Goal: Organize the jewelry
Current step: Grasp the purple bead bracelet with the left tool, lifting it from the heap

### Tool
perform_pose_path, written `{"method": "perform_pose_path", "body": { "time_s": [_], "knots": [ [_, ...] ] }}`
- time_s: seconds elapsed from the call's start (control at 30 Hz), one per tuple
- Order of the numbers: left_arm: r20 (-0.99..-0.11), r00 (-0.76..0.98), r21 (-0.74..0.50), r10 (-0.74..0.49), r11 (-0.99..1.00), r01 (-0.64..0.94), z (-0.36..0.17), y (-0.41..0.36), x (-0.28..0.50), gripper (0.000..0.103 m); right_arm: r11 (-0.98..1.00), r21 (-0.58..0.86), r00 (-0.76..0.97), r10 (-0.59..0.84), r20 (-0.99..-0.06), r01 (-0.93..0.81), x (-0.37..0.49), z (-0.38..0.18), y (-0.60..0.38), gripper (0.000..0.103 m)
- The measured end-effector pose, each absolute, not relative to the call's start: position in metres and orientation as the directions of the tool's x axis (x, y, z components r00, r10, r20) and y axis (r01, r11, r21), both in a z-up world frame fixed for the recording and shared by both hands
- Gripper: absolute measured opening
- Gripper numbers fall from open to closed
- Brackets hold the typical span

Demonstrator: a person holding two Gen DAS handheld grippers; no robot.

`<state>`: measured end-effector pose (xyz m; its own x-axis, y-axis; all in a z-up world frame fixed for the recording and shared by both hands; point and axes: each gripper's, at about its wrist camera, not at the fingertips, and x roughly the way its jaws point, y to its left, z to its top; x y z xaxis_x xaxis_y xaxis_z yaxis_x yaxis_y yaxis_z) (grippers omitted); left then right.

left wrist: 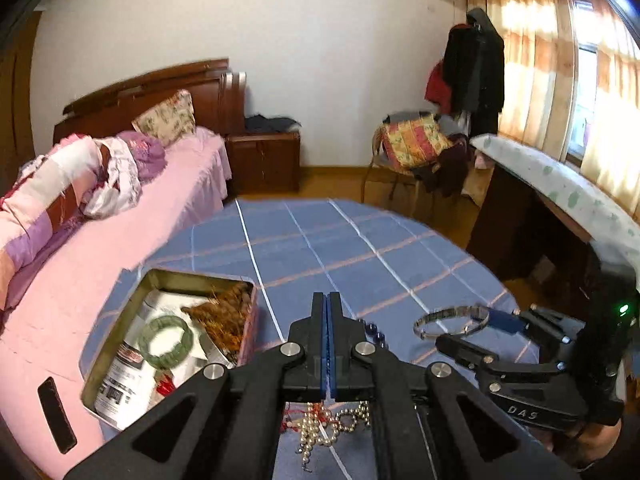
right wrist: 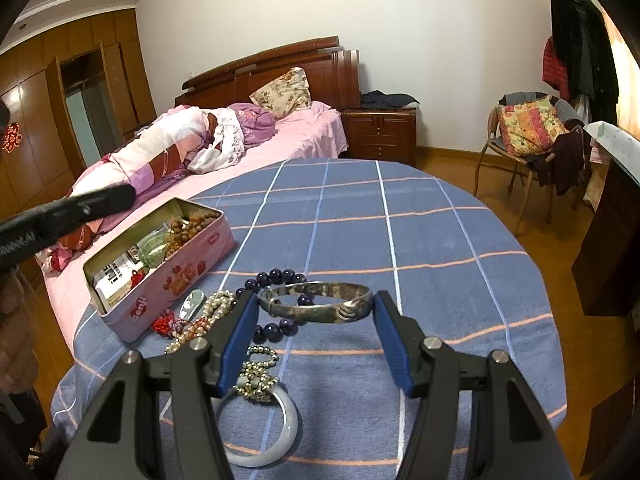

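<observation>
The right gripper (right wrist: 314, 336) is spread wide, its blue pads (right wrist: 240, 344) flanking the silver bangle (right wrist: 316, 304). In the left wrist view the bangle (left wrist: 452, 322) appears lifted off the blue checked tabletop (right wrist: 400, 240), touching one pad only; whether it is firmly held cannot be told. The bangle's ring plane lies roughly level, with its long axis running left to right across the gap.

The left gripper (left wrist: 328, 344) is closed with pads touching and holds nothing.

The pink tin (right wrist: 160, 292) stands to the near left and already contains a green bangle (left wrist: 166, 340) and brown beads (left wrist: 228, 312). The left gripper is nearer to it.

Obstacles on the likely path from bangle to tin:
- purple bead bracelet (right wrist: 276, 280), directly behind and under the silver bangle;
- pearl strands (right wrist: 212, 312), near the tin;
- white jade bangle (right wrist: 264, 428), near the right gripper.
</observation>
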<state>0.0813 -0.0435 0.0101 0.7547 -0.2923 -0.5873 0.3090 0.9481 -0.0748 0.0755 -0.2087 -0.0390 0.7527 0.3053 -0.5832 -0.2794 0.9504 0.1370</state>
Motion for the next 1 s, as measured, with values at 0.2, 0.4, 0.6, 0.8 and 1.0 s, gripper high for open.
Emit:
{"method": "perform_pose_path", "body": {
  "time_s": [0.2,0.4,0.6,0.8,1.0],
  "knots": [
    [-0.668,0.691,-0.103,-0.276,0.954,0.281,-0.03,-0.052,0.106,0.067,0.955,0.134,0.752,0.292,-0.591,-0.266,0.078,-0.041,-0.213,0.062],
    [-0.717,0.666,0.008,-0.206,0.953,0.303,-0.055,-0.079,0.134,0.064,0.962,0.142,0.754,0.271,-0.599,-0.233,0.084,-0.044,-0.223,0.062],
    [-0.801,0.571,0.022,-0.182,0.943,0.331,-0.088,-0.09,0.154,0.035,0.962,0.149,0.76,0.273,-0.59,-0.23,0.083,-0.04,-0.227,0.062],
    [-0.802,0.561,-0.001,-0.207,0.939,0.345,-0.087,-0.09,0.149,0.013,0.961,0.152,0.762,0.275,-0.586,-0.23,0.083,-0.039,-0.227,0.062],
    [-0.707,0.66,-0.026,-0.253,0.942,0.334,-0.04,-0.081,0.124,0.013,0.959,0.143,0.773,0.281,-0.568,-0.243,0.08,-0.028,-0.223,0.062]
  ]
}}
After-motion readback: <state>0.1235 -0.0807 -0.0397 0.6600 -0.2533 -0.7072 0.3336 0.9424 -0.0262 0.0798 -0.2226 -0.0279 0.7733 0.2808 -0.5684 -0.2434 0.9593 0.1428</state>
